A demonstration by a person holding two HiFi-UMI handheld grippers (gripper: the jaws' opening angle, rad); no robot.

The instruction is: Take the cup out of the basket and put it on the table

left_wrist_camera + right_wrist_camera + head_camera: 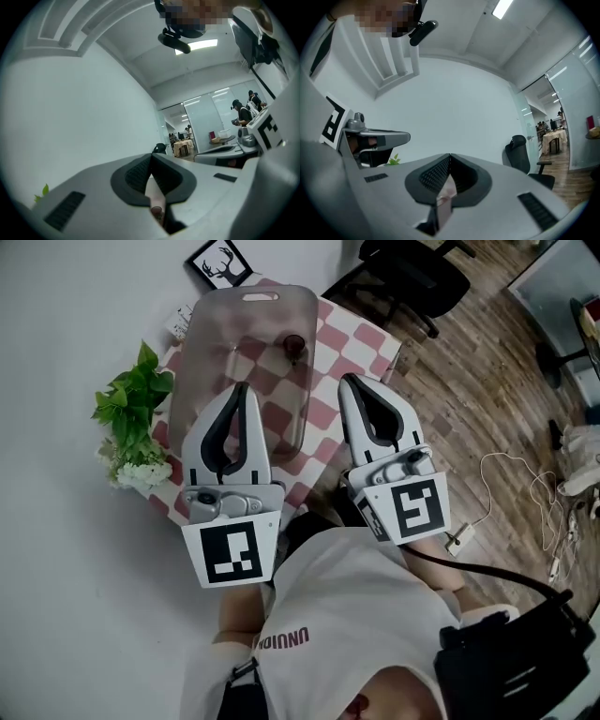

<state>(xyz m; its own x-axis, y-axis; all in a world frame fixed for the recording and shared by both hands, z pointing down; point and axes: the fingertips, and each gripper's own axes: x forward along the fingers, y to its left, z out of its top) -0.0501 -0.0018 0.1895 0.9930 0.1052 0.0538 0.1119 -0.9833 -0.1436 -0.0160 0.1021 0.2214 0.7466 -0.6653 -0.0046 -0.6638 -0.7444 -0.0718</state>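
Note:
A small dark cup [293, 345] stands inside a translucent grey basket [211, 315] on the table with the pink-and-white checked cloth [364, 337]. Both grippers are held level above the near side of the table, pointing toward the basket. My left gripper [246, 388] hangs over the basket's near part, its jaws closed together with nothing between them. My right gripper [347, 381] is just right of the basket, also shut and empty. In both gripper views the jaws meet at the tips, the left gripper [151, 157] and the right gripper [450, 157] facing a white wall.
A green plant [131, 404] with white flowers [141, 472] stands at the table's left edge. A framed picture [220, 261] leans behind the basket. A black office chair [412, 277] and a white cable [525, 493] are on the wooden floor to the right.

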